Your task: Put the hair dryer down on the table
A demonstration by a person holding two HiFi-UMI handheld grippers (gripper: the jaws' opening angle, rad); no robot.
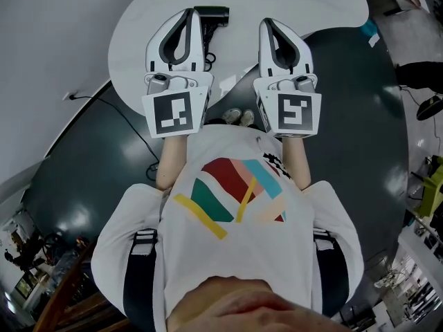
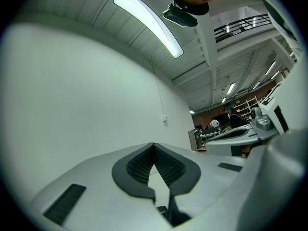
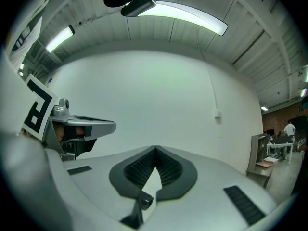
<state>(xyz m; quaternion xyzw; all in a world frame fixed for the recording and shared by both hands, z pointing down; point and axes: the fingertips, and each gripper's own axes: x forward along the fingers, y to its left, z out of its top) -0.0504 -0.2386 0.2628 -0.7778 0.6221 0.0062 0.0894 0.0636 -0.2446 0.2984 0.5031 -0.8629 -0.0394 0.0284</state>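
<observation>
A black hair dryer point(image 1: 213, 15) lies on the white round table point(image 1: 138, 26), just right of my left gripper's tips. Both grippers are held side by side above the table's near edge. The left gripper point(image 1: 188, 12) is shut with its pads meeting at the tip and nothing between them point(image 2: 153, 145). The right gripper point(image 1: 267, 22) is also shut and empty point(image 3: 155, 148). Both gripper views look at a white wall, and neither shows the hair dryer. Each gripper appears in the other's view: the right gripper point(image 2: 240, 134), the left gripper point(image 3: 82, 127).
Below the table is a dark floor with a thin cable point(image 1: 118, 113) running from the wall at the left. The person's shoes point(image 1: 237, 117) stand at the table's near edge. Shelves and people point(image 2: 230, 117) are far off at the right.
</observation>
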